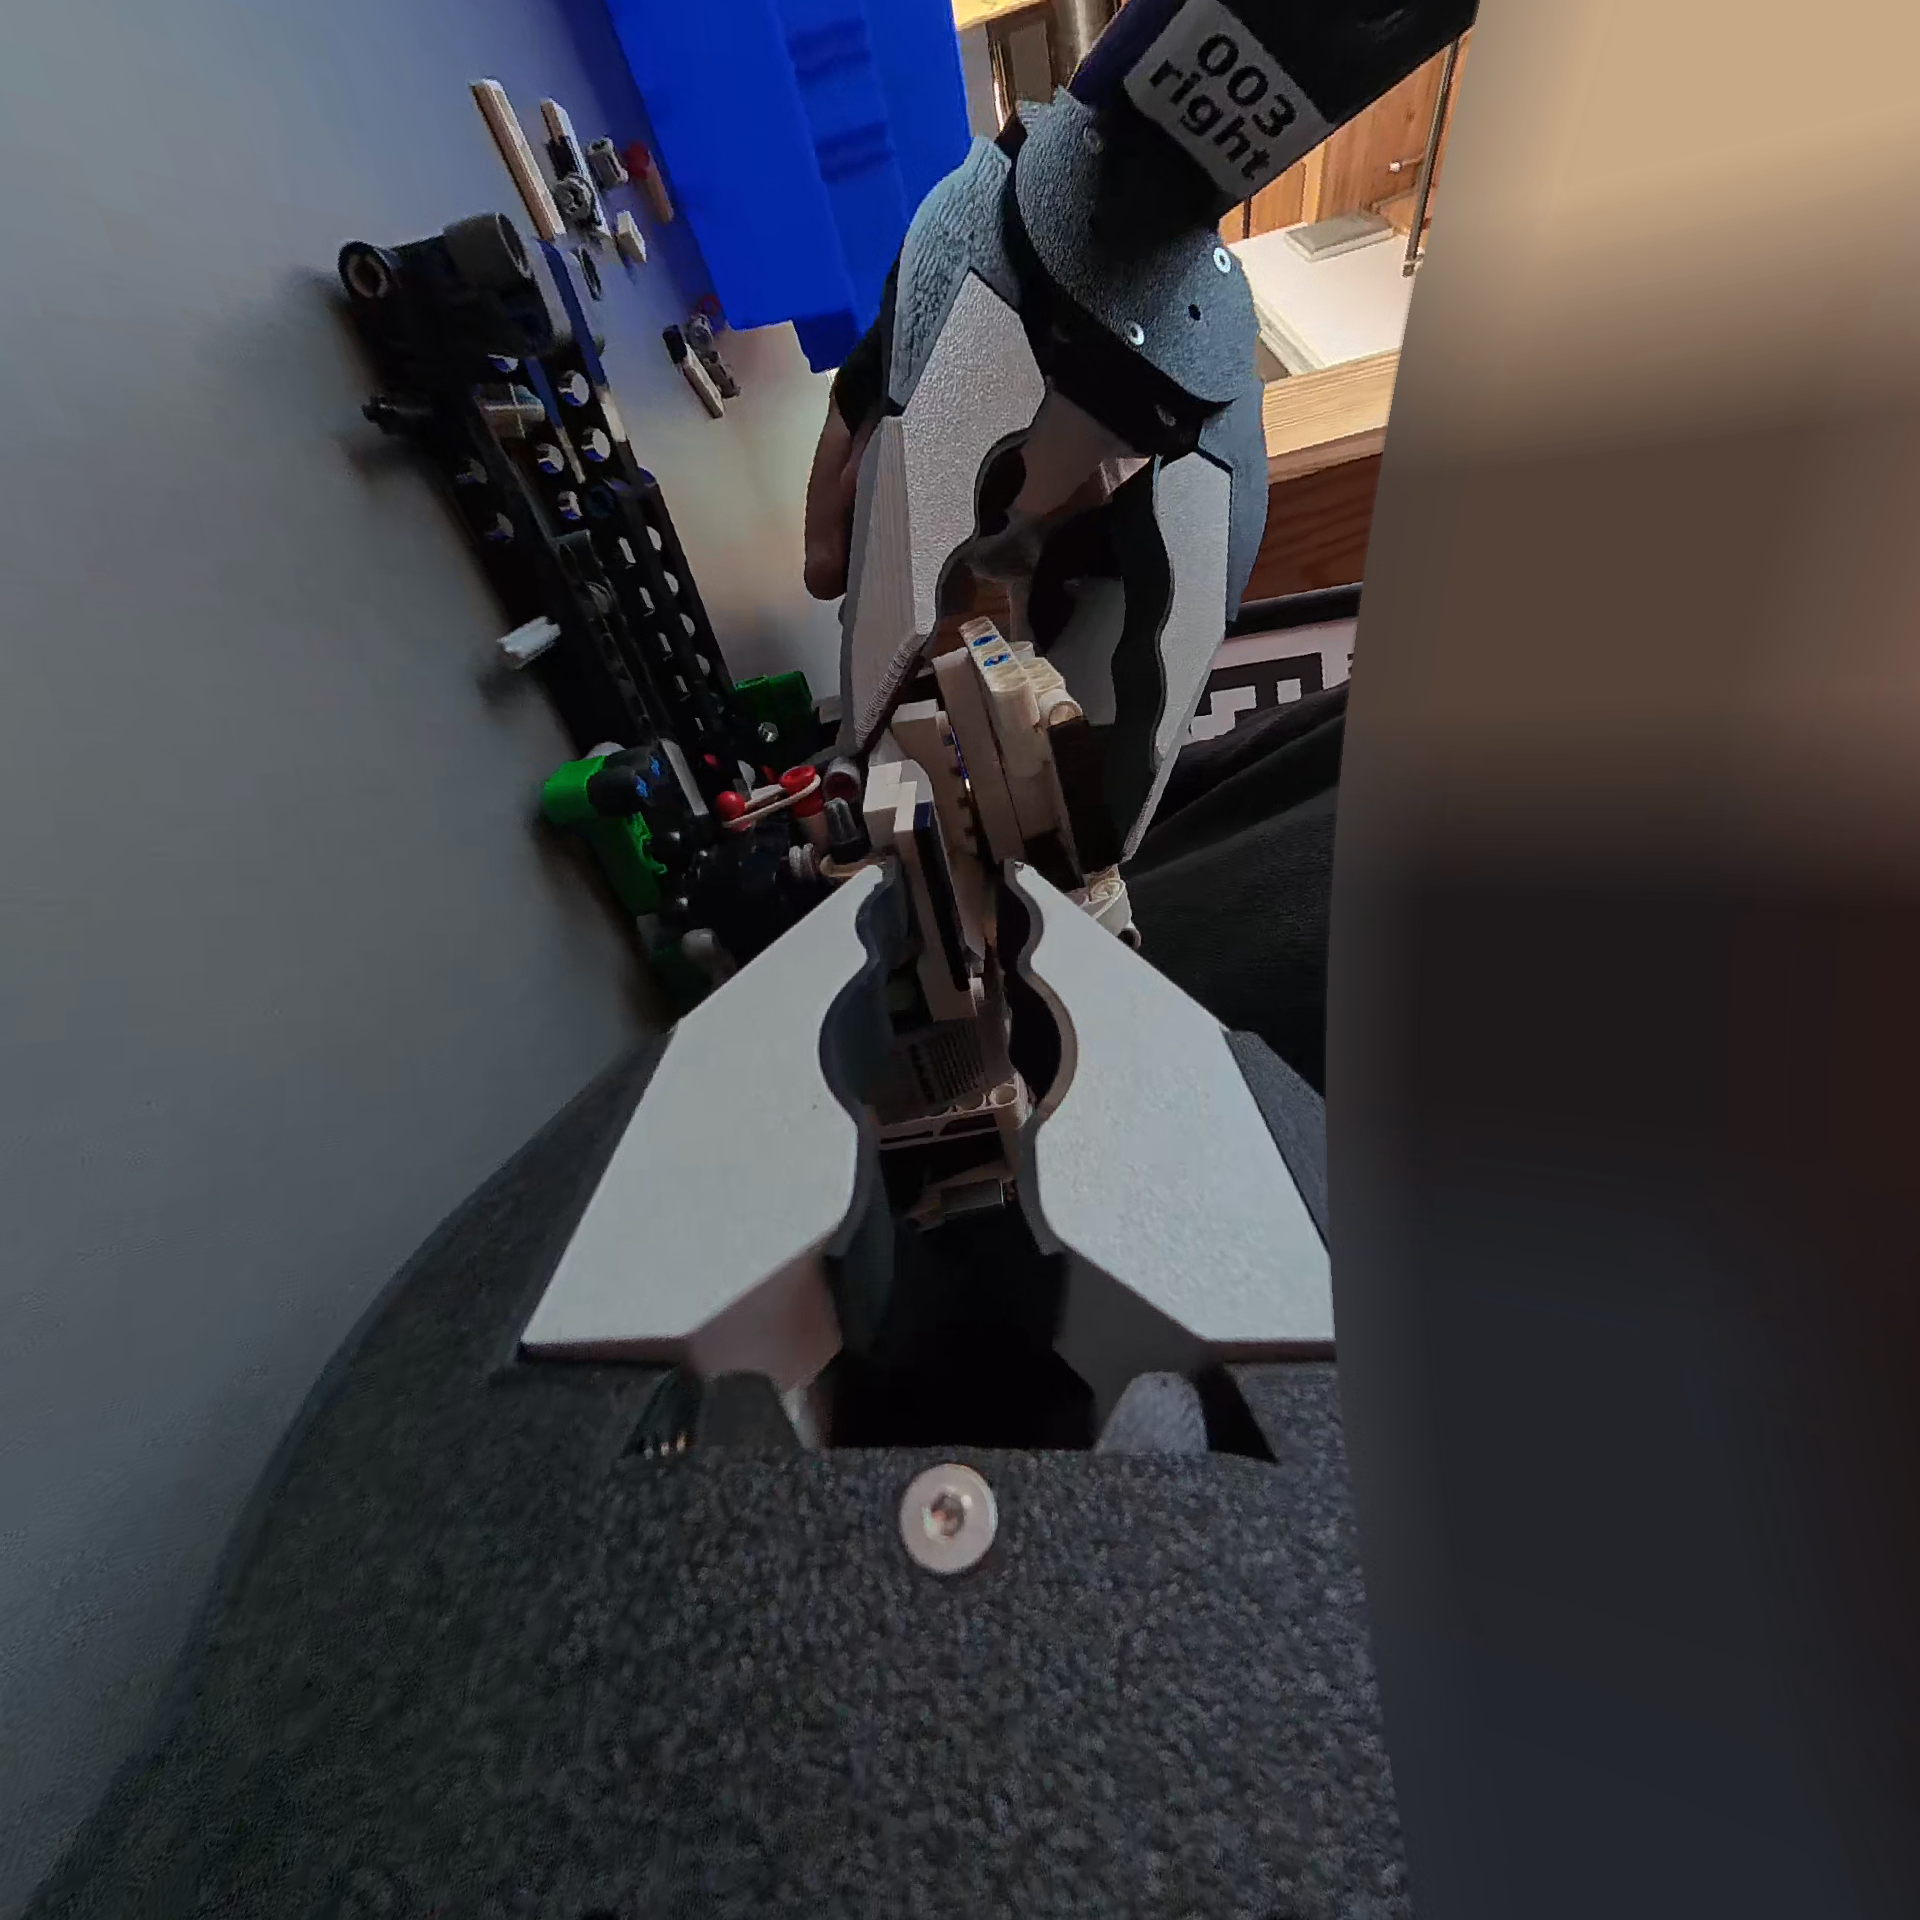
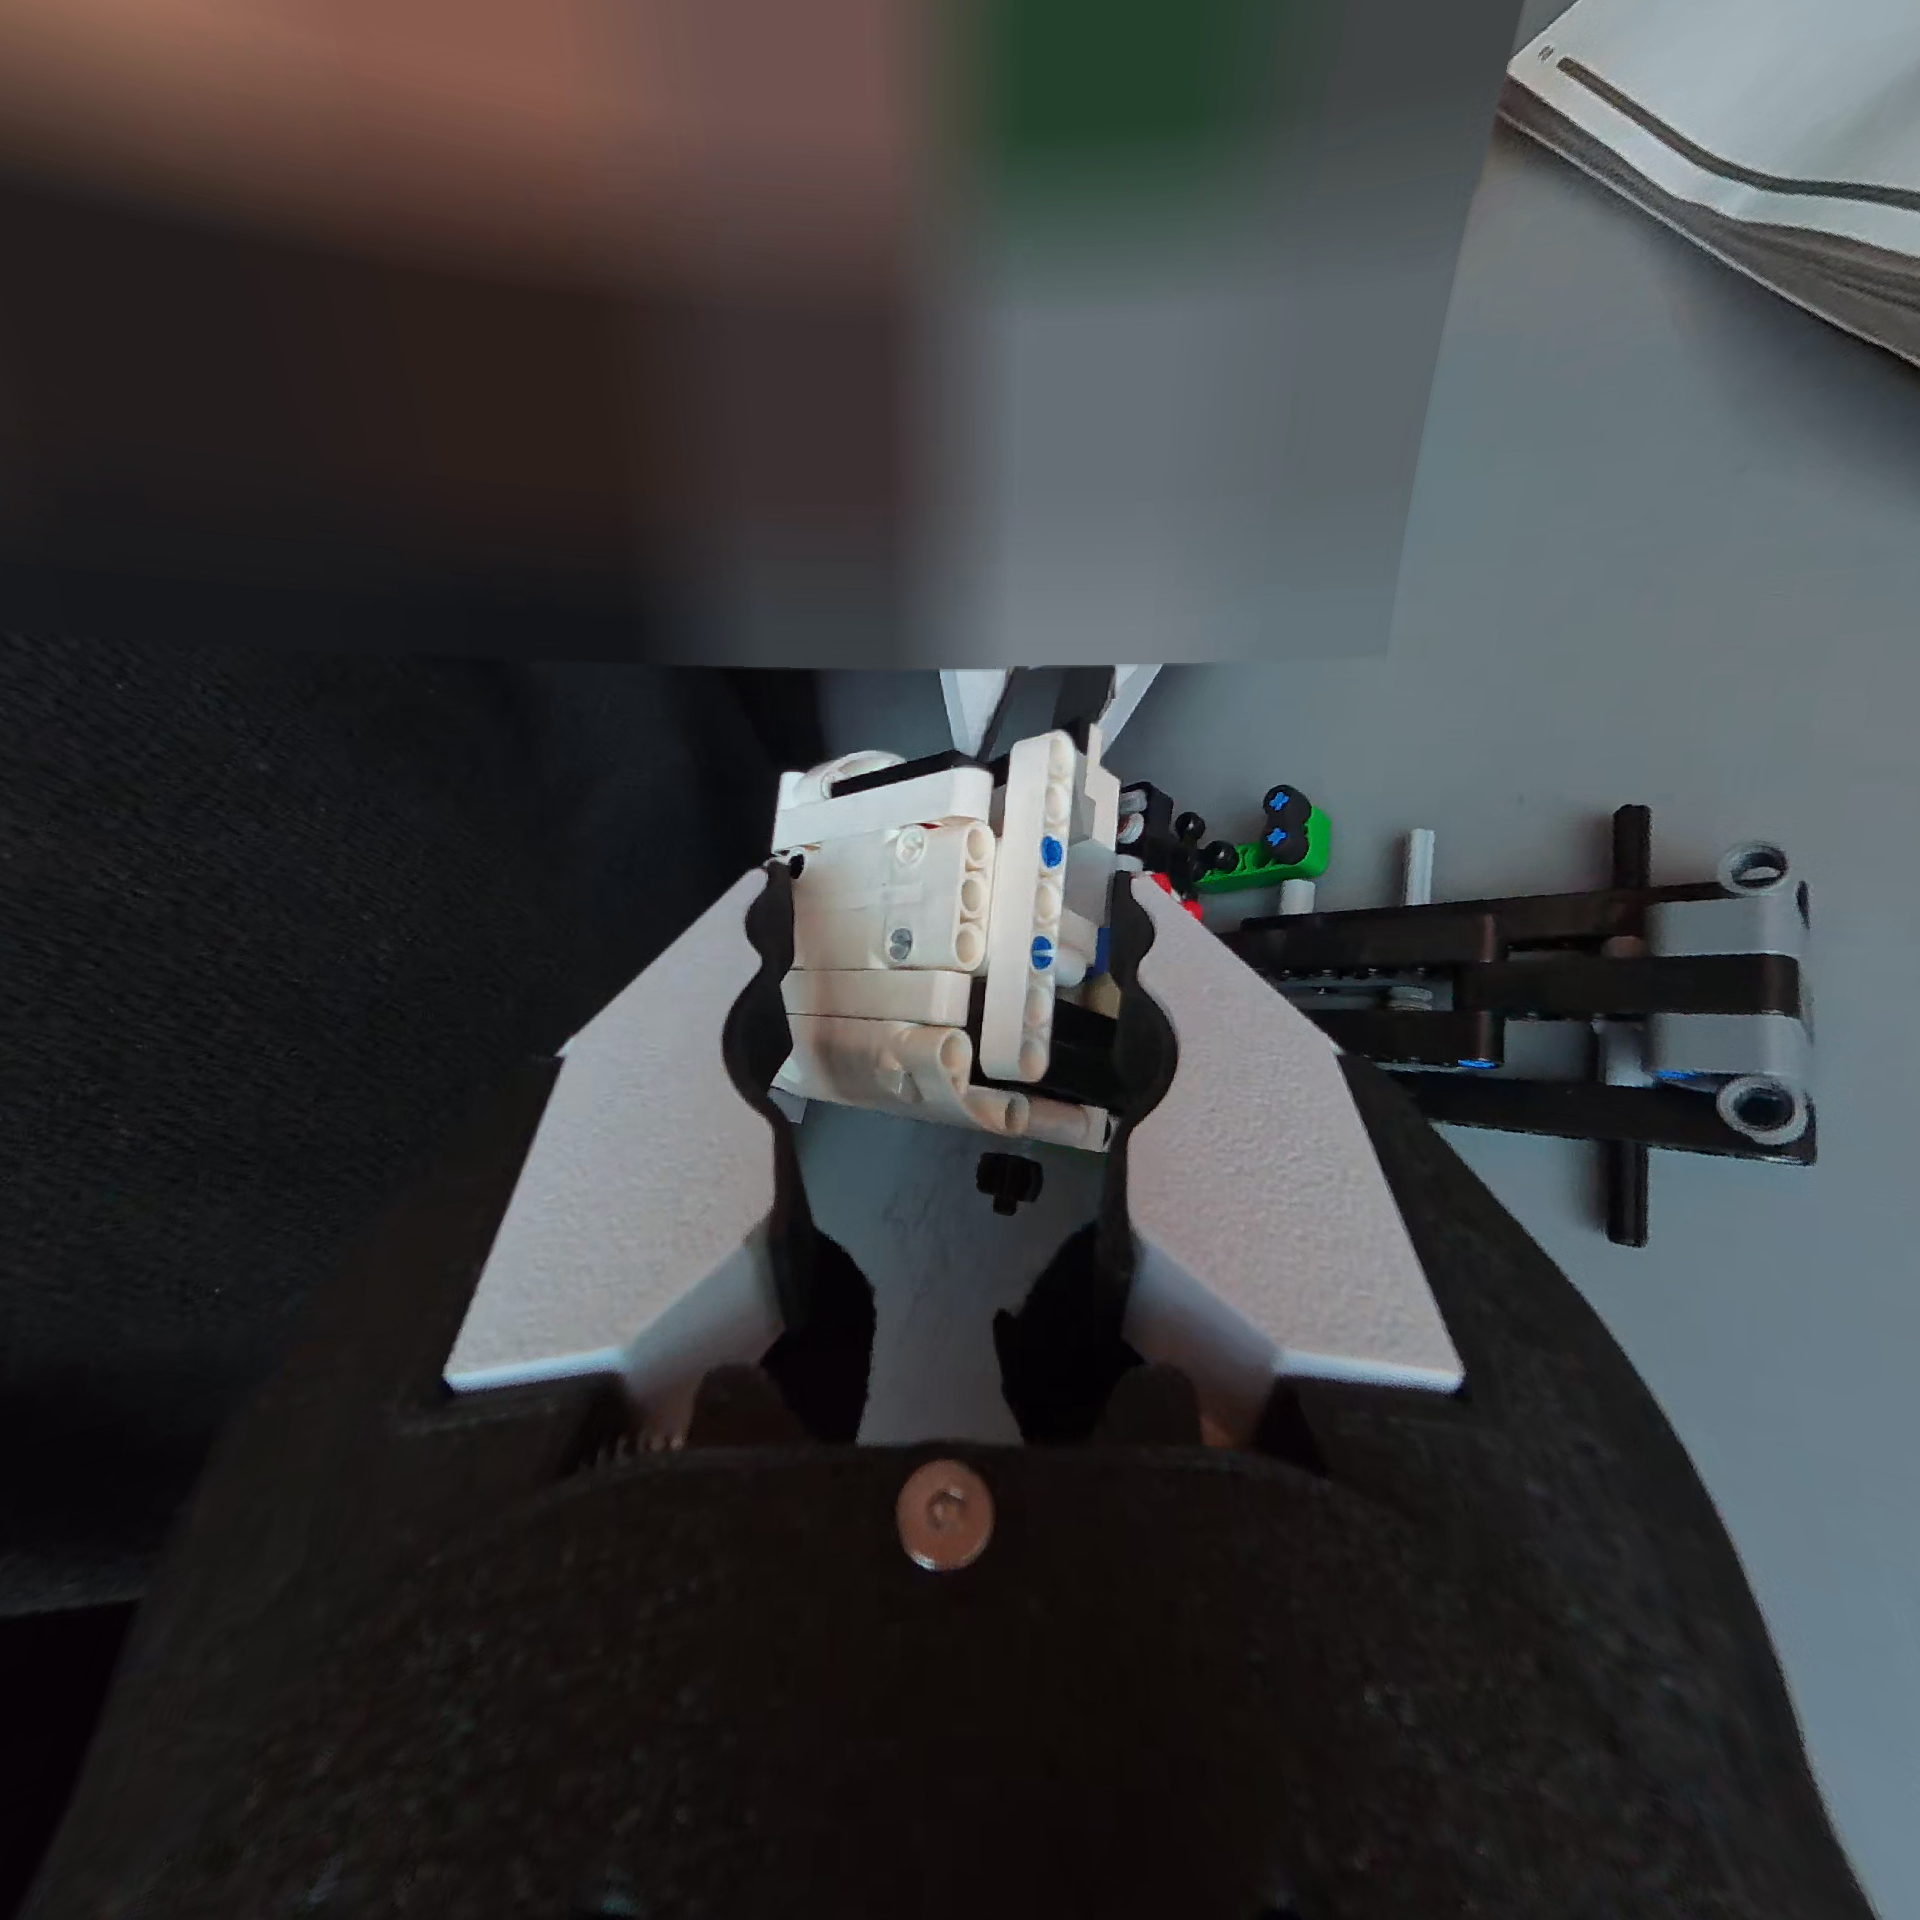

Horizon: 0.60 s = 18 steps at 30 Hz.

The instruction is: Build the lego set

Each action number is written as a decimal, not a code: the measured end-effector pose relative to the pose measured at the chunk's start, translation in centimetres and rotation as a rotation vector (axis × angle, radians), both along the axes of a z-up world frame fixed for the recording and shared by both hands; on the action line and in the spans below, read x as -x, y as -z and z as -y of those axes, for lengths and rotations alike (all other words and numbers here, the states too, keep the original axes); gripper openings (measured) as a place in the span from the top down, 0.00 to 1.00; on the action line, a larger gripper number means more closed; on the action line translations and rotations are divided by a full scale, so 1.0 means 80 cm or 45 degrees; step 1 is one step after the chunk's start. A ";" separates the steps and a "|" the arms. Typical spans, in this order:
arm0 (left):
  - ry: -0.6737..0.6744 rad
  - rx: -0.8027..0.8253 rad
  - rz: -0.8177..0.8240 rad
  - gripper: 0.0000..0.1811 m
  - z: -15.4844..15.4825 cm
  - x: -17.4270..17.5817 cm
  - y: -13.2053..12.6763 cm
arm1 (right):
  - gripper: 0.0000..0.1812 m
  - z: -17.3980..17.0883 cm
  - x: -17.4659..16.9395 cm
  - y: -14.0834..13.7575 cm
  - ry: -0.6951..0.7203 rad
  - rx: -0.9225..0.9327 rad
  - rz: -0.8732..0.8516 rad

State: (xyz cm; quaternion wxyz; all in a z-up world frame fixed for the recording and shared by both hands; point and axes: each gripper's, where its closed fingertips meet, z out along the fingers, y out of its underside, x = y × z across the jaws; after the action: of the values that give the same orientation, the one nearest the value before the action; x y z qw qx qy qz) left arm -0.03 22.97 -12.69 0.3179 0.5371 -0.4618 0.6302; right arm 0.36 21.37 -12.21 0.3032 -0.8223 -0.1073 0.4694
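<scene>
A white and black lego assembly [image 1: 961,831] with blue pins is held in the air between both grippers. My left gripper [image 1: 945,883] is shut on its lower end. My right gripper [image 2: 951,894] is shut on its other end [image 2: 966,935]; it also shows in the left wrist view [image 1: 1039,582], coming down from above. A long black lego frame [image 1: 603,540] with grey connectors lies on the grey table; it also shows in the right wrist view [image 2: 1538,997]. Green pieces [image 1: 603,800] with black and red pins sit at its near end.
Several small loose lego parts [image 1: 592,177] lie on the grey table [image 1: 208,727] beside a blue bin [image 1: 800,156]. A white booklet [image 2: 1745,156] lies at the table's far corner. Dark fabric [image 2: 312,935] fills the space below the held assembly. Only a small space, under 4 cm, lies between the two pairs of fingers.
</scene>
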 end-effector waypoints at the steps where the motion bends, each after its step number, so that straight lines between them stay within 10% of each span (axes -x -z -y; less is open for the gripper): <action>1: 0.009 -0.010 0.002 0.94 0.004 0.001 0.001 | 0.67 0.000 -0.001 -0.001 0.005 -0.002 0.017; 12: 0.004 -0.086 0.023 0.95 0.015 0.002 0.004 | 0.49 0.008 -0.006 -0.004 0.203 0.029 0.768; 18: 0.015 -0.149 0.056 0.93 0.021 0.006 0.002 | 0.56 0.009 -0.002 0.015 0.213 0.154 1.050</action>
State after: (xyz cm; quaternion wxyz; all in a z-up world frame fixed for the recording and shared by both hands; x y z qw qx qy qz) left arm -0.48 21.30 -12.87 0.2796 0.5381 -0.5079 0.6118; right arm 0.52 20.68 -13.39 0.2232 -0.9634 -0.1249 0.0805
